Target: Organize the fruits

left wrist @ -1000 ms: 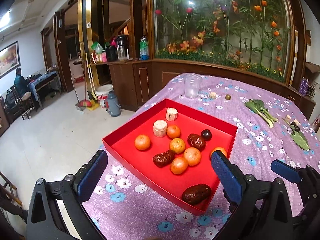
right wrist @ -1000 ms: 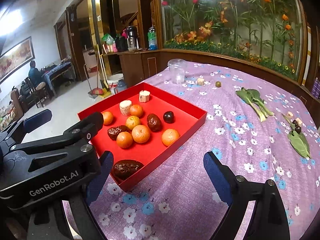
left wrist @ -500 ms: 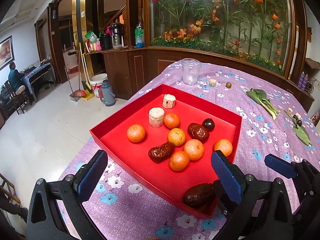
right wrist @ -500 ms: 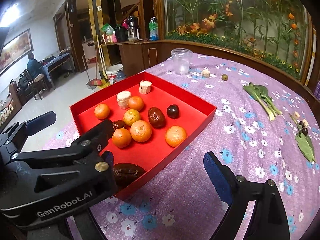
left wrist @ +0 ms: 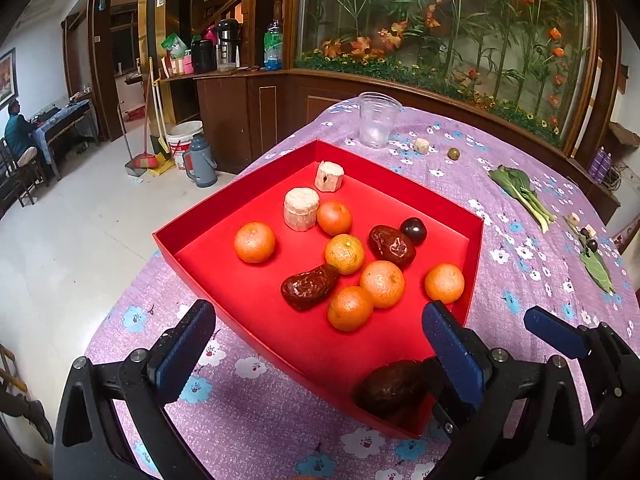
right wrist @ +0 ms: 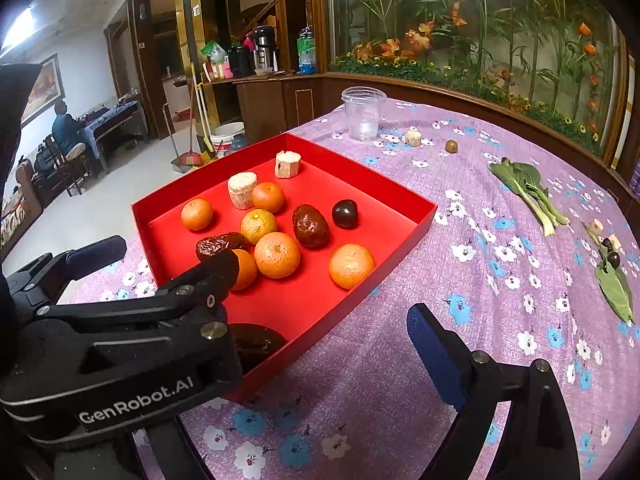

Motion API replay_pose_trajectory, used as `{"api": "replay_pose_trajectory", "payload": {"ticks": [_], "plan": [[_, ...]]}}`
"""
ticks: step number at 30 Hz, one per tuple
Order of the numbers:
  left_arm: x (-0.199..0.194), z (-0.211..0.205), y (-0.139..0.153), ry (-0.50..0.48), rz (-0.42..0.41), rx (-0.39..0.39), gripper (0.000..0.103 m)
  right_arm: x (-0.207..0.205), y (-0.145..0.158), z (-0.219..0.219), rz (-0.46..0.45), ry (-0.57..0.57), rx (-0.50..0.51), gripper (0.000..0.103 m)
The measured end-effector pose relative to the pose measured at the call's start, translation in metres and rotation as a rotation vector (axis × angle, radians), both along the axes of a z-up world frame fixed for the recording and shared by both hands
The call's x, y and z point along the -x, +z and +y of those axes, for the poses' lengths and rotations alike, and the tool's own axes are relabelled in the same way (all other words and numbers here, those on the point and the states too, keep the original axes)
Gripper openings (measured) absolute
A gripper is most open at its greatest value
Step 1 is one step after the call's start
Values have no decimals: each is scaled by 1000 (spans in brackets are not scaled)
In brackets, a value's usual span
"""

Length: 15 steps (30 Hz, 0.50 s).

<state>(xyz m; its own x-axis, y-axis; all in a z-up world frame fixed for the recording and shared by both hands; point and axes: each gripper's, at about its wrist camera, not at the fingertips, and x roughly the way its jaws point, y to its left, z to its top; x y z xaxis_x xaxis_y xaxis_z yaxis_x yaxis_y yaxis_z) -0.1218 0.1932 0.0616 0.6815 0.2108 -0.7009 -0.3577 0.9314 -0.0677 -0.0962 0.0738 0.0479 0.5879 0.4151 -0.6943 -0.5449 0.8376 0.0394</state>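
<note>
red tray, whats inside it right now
The red tray holds six oranges, two pale cut chunks, a dark plum and three brown dates. The nearest date is partly covered by the left gripper.

In the red tray (left wrist: 192, 246) ahead of your tools you have six mandarins (left wrist: 255, 241), three brown dates (left wrist: 309, 286), one dark plum (left wrist: 413, 231), two pale cut chunks (left wrist: 301, 209). Beyond the tray: one plastic cup (left wrist: 377, 125).
</note>
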Motion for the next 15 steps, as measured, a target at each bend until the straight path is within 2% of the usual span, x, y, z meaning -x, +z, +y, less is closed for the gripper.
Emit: {"api": "replay_pose_trajectory", "payload": {"ticks": [8,15], "plan": [[1,-1,1,-6,-3,7,103,2,-2,3,14,36,-1,95],[8,-4,6,8,-2,-10,103,3,1,-1,12,18,-11,95]]}}
